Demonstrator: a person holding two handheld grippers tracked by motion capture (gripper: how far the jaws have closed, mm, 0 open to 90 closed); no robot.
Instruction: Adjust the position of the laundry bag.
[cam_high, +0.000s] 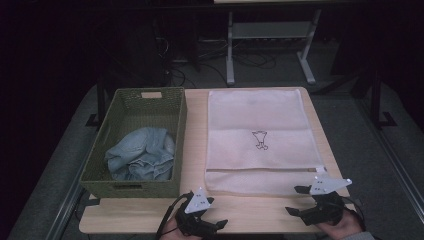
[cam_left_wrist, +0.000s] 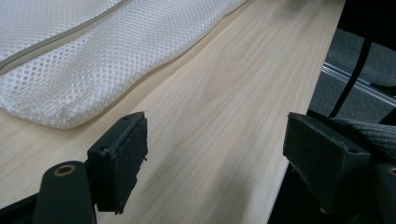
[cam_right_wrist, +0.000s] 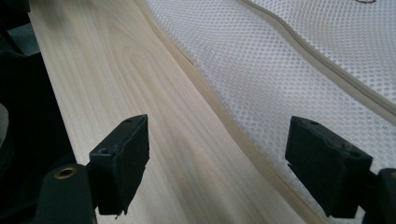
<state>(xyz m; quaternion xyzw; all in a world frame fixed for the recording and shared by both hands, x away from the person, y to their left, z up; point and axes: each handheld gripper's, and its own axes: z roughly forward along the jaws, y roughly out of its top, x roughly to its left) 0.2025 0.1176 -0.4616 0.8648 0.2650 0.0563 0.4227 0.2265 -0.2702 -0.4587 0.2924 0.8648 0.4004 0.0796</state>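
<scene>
A white mesh laundry bag (cam_high: 257, 135) lies flat on the wooden table (cam_high: 194, 150), with a small black drawing in its middle and a zipper near its front edge. To its left stands a green woven basket (cam_high: 100, 160) holding a crumpled blue denim garment (cam_high: 141, 154). My left gripper (cam_high: 216, 212) is open at the table's front edge, near the bag's front left corner (cam_left_wrist: 60, 112). My right gripper (cam_high: 296, 200) is open by the bag's front right corner, over its edge (cam_right_wrist: 289, 60). Nothing is between the jaws of my left gripper (cam_left_wrist: 219, 154) or my right gripper (cam_right_wrist: 224, 158).
Bare wood (cam_left_wrist: 233, 93) runs along the table's front in a narrow strip (cam_right_wrist: 116, 84). Beyond the table, a grey floor (cam_high: 280, 65) carries cables and the legs of a white metal frame (cam_high: 230, 50).
</scene>
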